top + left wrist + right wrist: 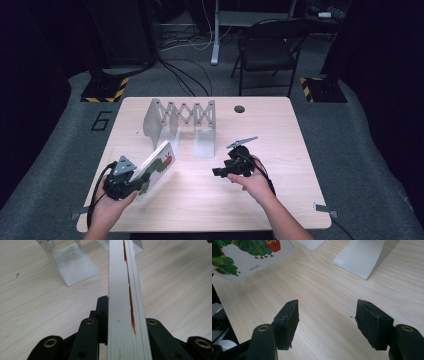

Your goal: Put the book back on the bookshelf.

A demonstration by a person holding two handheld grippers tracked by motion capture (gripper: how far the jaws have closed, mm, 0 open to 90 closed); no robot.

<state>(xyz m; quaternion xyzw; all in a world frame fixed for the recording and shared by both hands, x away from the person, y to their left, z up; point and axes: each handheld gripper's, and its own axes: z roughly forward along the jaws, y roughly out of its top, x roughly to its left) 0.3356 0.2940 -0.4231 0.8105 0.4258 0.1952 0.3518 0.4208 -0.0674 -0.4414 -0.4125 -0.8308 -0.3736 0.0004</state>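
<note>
A white board book (157,167) with a green caterpillar on its cover is tilted up off the table at the front left. My left gripper (136,183) is shut on its near end; in the left gripper view the book's page edge (120,290) runs up between the black jaws of the left gripper (125,322). My right gripper (218,171) hovers over bare wood right of the book and points left. The right gripper (327,315) is open with nothing between its pads, and the book's cover (249,252) lies beyond it.
A silver expanding book rack (182,117) stands on the wooden table (280,200) behind the book, its flat feet (72,262) (364,257) on the wood. A cable hole (239,109) sits at the back edge. A folding chair (267,50) stands beyond the table.
</note>
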